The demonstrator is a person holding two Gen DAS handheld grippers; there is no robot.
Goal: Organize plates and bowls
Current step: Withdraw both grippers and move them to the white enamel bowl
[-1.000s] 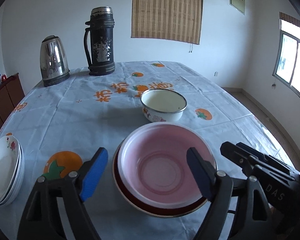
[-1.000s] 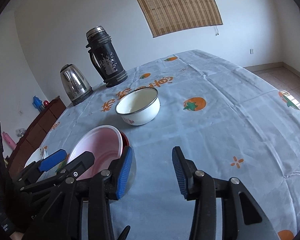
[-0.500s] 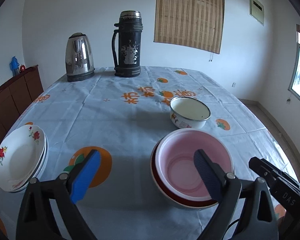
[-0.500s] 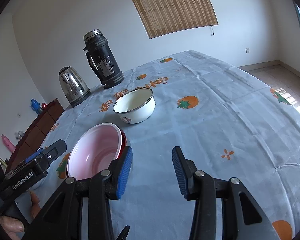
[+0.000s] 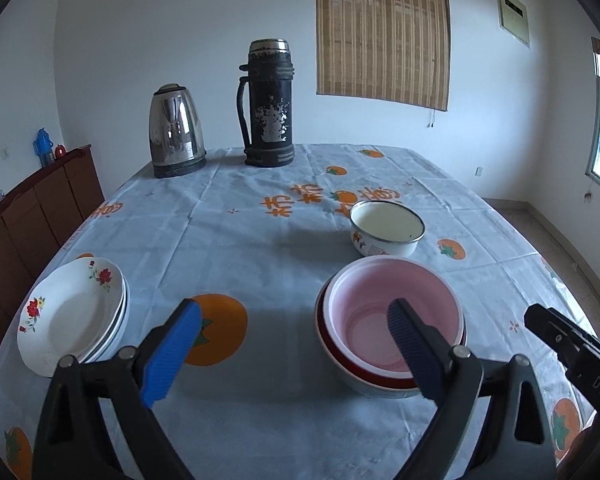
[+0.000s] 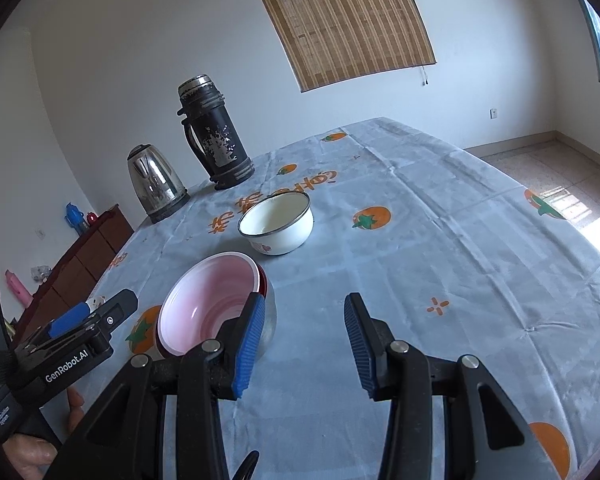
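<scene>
left hand-held gripper (image 5: 294,344) wide, jaws just opened further, empty; pink bowl (image 5: 392,316) just ahead-right. right hand-held gripper (image 6: 305,340) narrower, empty, bowl at left.

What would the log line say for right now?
left gripper: open, empty | right gripper: open, empty | pink bowl: nested in stack | white bowl: alone

Pink bowl (image 5: 394,312) nested upright in red-rimmed bowl, white enamel bowl (image 5: 387,229) just behind, floral plates (image 5: 72,312) stacked left.
</scene>
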